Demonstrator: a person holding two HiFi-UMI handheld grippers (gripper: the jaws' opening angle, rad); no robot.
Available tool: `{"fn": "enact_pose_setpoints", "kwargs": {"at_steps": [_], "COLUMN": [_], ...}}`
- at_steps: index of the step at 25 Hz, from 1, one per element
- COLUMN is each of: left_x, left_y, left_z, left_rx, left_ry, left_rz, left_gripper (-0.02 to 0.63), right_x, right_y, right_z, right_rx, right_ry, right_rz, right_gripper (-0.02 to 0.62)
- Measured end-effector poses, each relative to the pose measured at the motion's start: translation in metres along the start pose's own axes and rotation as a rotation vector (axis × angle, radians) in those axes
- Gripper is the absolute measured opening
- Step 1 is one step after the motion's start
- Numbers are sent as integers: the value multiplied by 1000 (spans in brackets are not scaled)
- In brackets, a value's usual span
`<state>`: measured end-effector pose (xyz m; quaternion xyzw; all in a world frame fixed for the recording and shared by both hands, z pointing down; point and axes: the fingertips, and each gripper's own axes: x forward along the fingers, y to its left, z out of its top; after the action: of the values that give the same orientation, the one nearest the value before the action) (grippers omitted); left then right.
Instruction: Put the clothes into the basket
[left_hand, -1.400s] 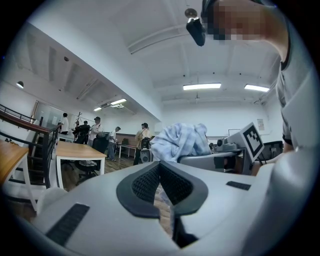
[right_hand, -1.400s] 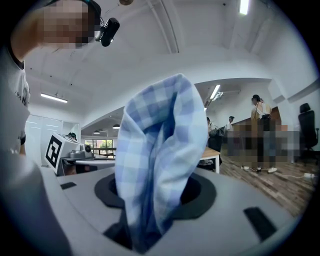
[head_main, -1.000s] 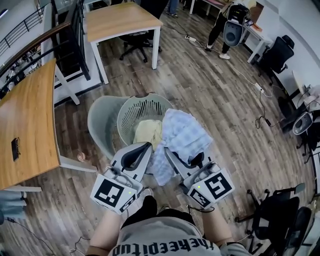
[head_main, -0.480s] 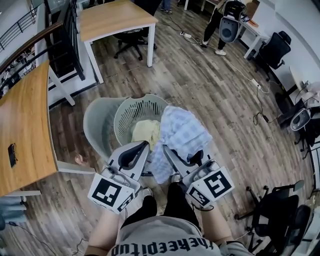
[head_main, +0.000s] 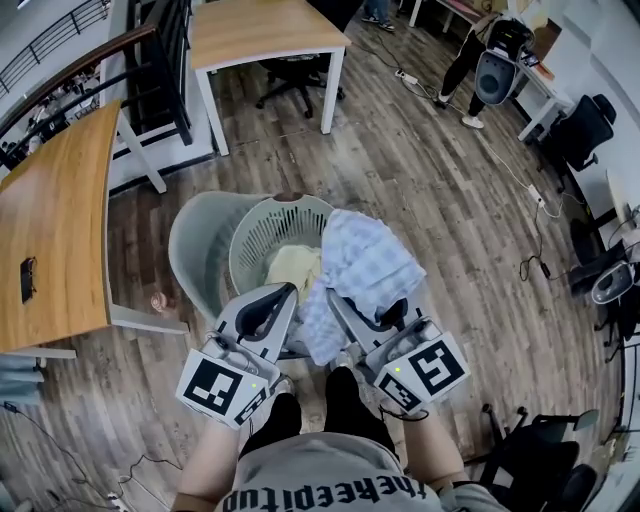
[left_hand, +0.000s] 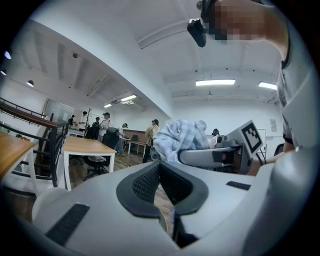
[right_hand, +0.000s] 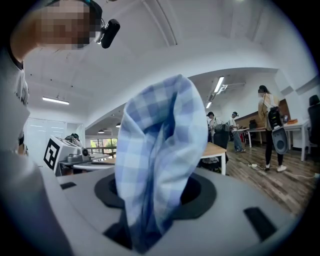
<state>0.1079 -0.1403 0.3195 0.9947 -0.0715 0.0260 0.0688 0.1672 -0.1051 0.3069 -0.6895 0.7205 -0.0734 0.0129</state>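
Note:
A pale green laundry basket (head_main: 262, 232) stands on the wooden floor with a yellowish cloth (head_main: 292, 266) inside it. A blue checked cloth (head_main: 366, 262) hangs over the basket's right rim, bunched up, with my right gripper (head_main: 338, 300) shut on its near end. In the right gripper view the blue checked cloth (right_hand: 155, 150) rises from between the jaws of the right gripper (right_hand: 150, 202) and fills the middle. My left gripper (head_main: 288, 292) is at the basket's near rim, its pads together and nothing between them. The left gripper (left_hand: 160, 167) points level across the room.
A grey-green chair shell (head_main: 197, 248) sits against the basket's left side. A wooden desk (head_main: 55, 240) runs along the left and a second table (head_main: 262, 30) stands behind. People and office chairs (head_main: 585, 130) are at the far right. Cables (head_main: 530, 215) lie on the floor.
The person has stepped slightly forward, so the room has shifted in the head view. Both grippers and the checked cloth kept their places against the basket.

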Motion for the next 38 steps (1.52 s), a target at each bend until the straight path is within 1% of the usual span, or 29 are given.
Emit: {"fn": "enact_pose_setpoints", "kwargs": {"at_steps": [4, 8, 18, 29, 33, 38], "left_x": [12, 20, 24, 17, 10, 13], "left_y": [0, 6, 13, 15, 20, 21], "left_z": [0, 1, -9, -19, -25, -30], "left_rx": [-6, -19, -47, -76, -86, -98], "left_ry": [-6, -15, -21, -36, -35, -34], "left_rz": [44, 117, 268, 420, 462, 506], "left_gripper": [15, 15, 15, 15, 15, 15], "right_x": [4, 17, 36, 55, 64, 72], "right_y": [-15, -27, -44, -44, -41, -46], "right_z": [3, 5, -1, -12, -17, -18], "right_rx": [-5, -11, -16, -35, -39, -45], "right_ry": [5, 21, 43, 82, 90, 94], "right_rz": [42, 108, 231, 372, 402, 433], "right_gripper": [210, 210, 212, 212, 212, 212]}}
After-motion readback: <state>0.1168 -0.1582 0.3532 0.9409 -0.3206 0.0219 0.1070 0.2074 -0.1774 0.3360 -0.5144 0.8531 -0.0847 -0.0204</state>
